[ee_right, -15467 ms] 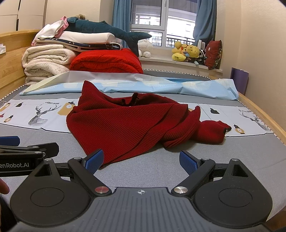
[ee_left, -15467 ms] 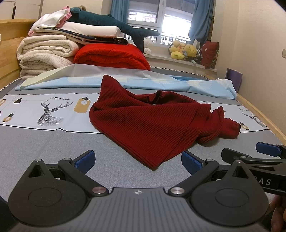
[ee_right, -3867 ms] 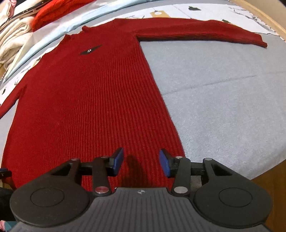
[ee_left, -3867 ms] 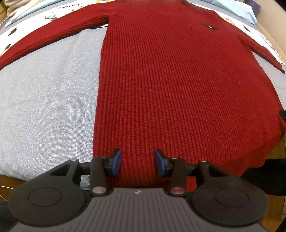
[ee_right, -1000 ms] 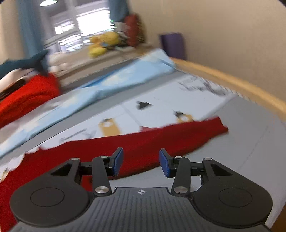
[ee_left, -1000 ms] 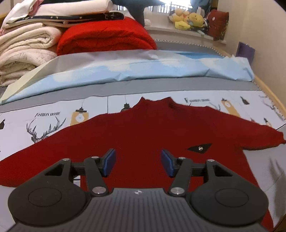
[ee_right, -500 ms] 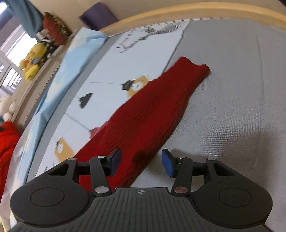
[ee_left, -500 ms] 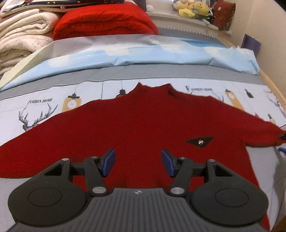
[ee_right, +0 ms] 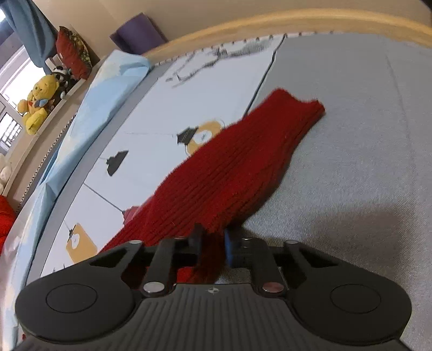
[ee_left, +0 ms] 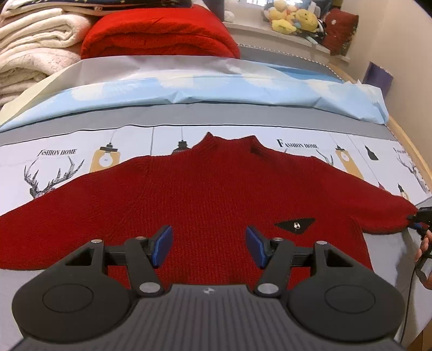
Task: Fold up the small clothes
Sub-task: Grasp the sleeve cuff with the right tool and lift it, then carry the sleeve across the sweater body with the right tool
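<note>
A dark red knit sweater (ee_left: 216, 189) lies flat on the bed, front up, neck away from me, both sleeves spread out. My left gripper (ee_left: 208, 247) hovers open over its chest, and nothing sits between the blue pads. In the right wrist view the right sleeve (ee_right: 243, 162) runs away to its cuff (ee_right: 305, 108). The jaws of my right gripper (ee_right: 213, 243) are closing on a fold of that sleeve, which is bunched between the pads. At the right edge of the left wrist view, the right gripper (ee_left: 419, 218) meets the sleeve near the shoulder.
The sweater rests on a grey bedspread (ee_right: 364, 135) with a printed white strip (ee_left: 54, 162). Beyond lie a light blue sheet (ee_left: 216, 89), a folded red blanket (ee_left: 156, 35) and stacked cream blankets (ee_left: 32, 54). A wooden bed edge (ee_right: 324, 19) runs along the right.
My right gripper has dropped onto the right sleeve and its jaws have come together on the knit. The left gripper has barely shifted and stays open.
</note>
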